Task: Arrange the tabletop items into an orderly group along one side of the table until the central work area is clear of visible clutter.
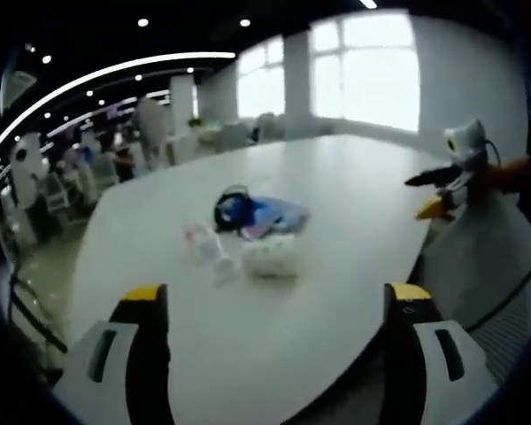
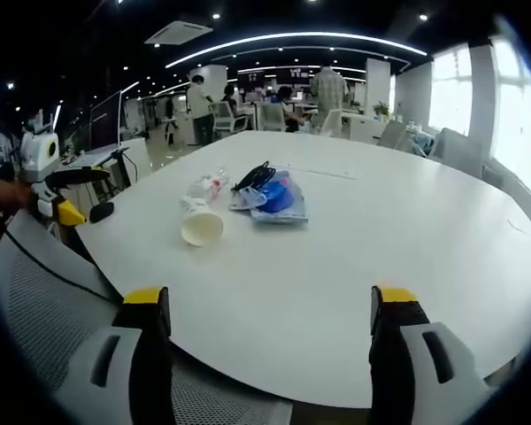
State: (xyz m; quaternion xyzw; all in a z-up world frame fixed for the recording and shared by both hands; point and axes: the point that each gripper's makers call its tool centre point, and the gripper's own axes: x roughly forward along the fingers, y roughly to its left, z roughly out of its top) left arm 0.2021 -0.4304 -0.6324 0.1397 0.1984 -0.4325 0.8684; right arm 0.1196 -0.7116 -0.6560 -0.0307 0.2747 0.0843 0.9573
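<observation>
Lying mid-table (image 2: 354, 257), a tipped cup (image 2: 201, 227), a clear bottle (image 2: 208, 185), and a blue pouch (image 2: 279, 198) with a black cable (image 2: 254, 176) sit close together. Both grippers, left (image 1: 279, 305) and right (image 2: 270, 305), hover short of them with jaws wide and nothing held. A mesh chair back (image 2: 44, 301) stands by the table edge.

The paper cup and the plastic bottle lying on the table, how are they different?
The paper cup is white, wide and open-mouthed, its opening facing the right gripper view; the plastic bottle is clear and slimmer, with a reddish label. The cup lies nearer the table's edge; the bottle lies farther in, beside the blue bag. Both lie tipped over on the white table.
</observation>
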